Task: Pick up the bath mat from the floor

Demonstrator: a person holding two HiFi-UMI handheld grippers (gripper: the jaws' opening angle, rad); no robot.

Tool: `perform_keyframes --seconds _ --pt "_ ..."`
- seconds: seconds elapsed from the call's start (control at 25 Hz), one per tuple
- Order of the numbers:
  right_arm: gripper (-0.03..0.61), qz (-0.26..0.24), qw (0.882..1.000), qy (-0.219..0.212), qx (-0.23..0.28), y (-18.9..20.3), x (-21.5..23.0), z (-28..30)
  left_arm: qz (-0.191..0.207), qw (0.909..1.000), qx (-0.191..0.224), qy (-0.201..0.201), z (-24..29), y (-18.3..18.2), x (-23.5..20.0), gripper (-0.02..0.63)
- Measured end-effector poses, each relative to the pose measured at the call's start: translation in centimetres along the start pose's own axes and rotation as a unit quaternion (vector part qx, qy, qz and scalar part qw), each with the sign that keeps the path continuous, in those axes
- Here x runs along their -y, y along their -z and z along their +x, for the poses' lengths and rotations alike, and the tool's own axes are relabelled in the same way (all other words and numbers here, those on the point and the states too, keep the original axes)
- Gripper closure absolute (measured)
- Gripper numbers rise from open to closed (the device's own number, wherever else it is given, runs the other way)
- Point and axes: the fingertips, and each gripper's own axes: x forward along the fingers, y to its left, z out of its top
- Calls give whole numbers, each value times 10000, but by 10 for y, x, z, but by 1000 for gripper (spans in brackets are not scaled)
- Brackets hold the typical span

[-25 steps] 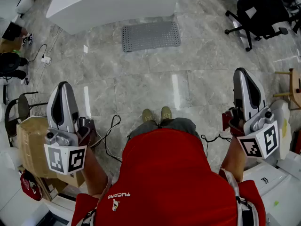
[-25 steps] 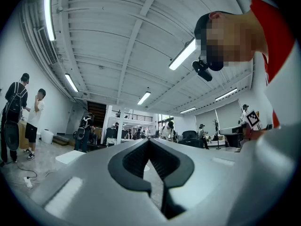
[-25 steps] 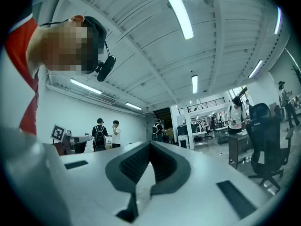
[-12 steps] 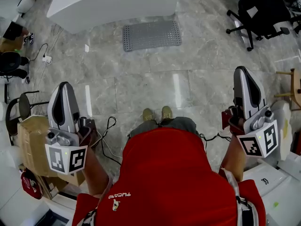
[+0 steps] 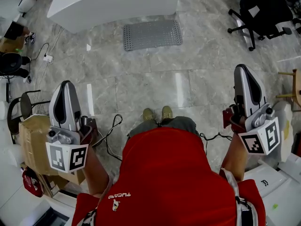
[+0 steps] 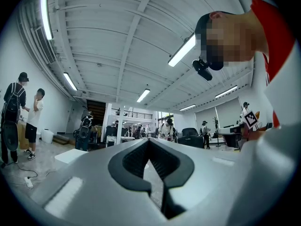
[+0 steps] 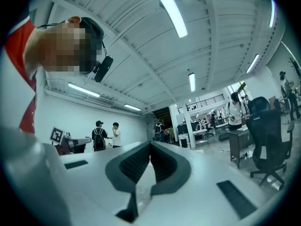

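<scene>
A grey studded bath mat [image 5: 152, 34] lies flat on the marble floor at the top of the head view, just in front of a white bathtub [image 5: 113, 3]. My left gripper [image 5: 65, 87] is held at the left, level, far short of the mat, jaws shut on nothing. My right gripper [image 5: 244, 72] is held at the right, also shut and empty. In the left gripper view the left gripper [image 6: 149, 141] points into the room with its tips together; in the right gripper view the right gripper [image 7: 150, 145] does the same. The mat is in neither gripper view.
The person's shoes [image 5: 157, 114] stand on the floor below the mat. A cable [image 5: 109, 135] runs by the left foot. A cardboard box [image 5: 33, 142] and black chair [image 5: 14, 112] are at left; an office chair [image 5: 265, 13] and a wooden stool [image 5: 291, 86] at right.
The right gripper has drifted slightly to the right in the head view. The view has shifted a little; the mat and left gripper stay as they were.
</scene>
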Motion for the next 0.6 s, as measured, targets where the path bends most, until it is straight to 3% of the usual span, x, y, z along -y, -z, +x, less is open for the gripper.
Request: perform_keyframes --seconds 0.6 --pt "577 -86 9998 -119 -158 17 53 3 193 9997 -111 -41 42 7 30 609"
